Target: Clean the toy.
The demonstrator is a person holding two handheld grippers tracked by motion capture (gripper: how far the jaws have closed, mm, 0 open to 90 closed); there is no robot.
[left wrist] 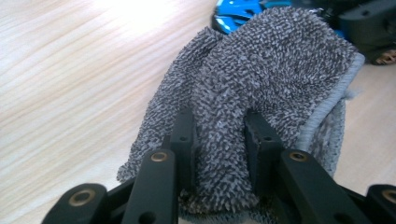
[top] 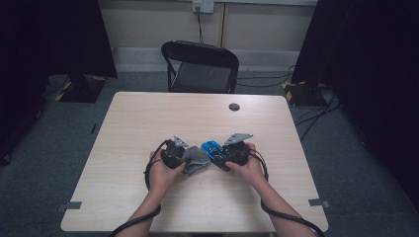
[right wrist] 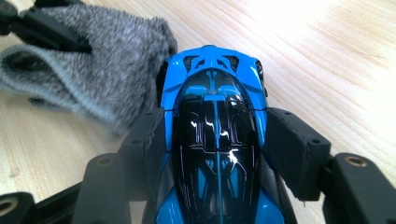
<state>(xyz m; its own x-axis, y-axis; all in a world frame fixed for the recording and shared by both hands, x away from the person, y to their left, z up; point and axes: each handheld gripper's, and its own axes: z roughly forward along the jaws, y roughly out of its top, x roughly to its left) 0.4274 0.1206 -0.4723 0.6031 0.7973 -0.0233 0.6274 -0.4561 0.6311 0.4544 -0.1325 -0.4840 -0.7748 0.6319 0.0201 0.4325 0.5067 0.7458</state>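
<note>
Bench [top: 148, 118]: pale wood-grain laminate top, rectangular with rounded corners, a small dark round cap [top: 234, 106] set into its far side.

Grey cloth [top: 195, 159]: nubbly looped terry weave with a smooth lighter hem along one edge, bunched into a soft mound near the middle of the bench. From above it reads as a small grey lump; the left gripper view shows the pile of the weave and the hem curving down its right side.

Left tool [left wrist: 219, 140]: black, hard-edged jaws with brass-coloured pivot rivets, clamped on a fold of the grey cloth that bulges between them. Held in the person's left hand [top: 160, 174], a thick black cable looping back off the bench edge.

Toy car [right wrist: 215, 121]: glossy blue moulded body with a black, mirror-smooth canopy that catches the ceiling light; sleek, tapered sports-car shape. It sits just beside the cloth, its far end touching or nearly touching the fabric. The high view gives only a blue fleck of it [top: 211, 146]; the right gripper view shows the vents and panel lines.

Right tool [right wrist: 215, 140]: black jaws with matt padded faces, closed against both flanks of the toy car. Held in the right hand [top: 251, 168], a grey three-cornered plate on top.

Beyond the bench: a black folding chair [top: 201, 66], grey carpet, dark drapes at either side, a wall socket with a cable hanging down
</note>
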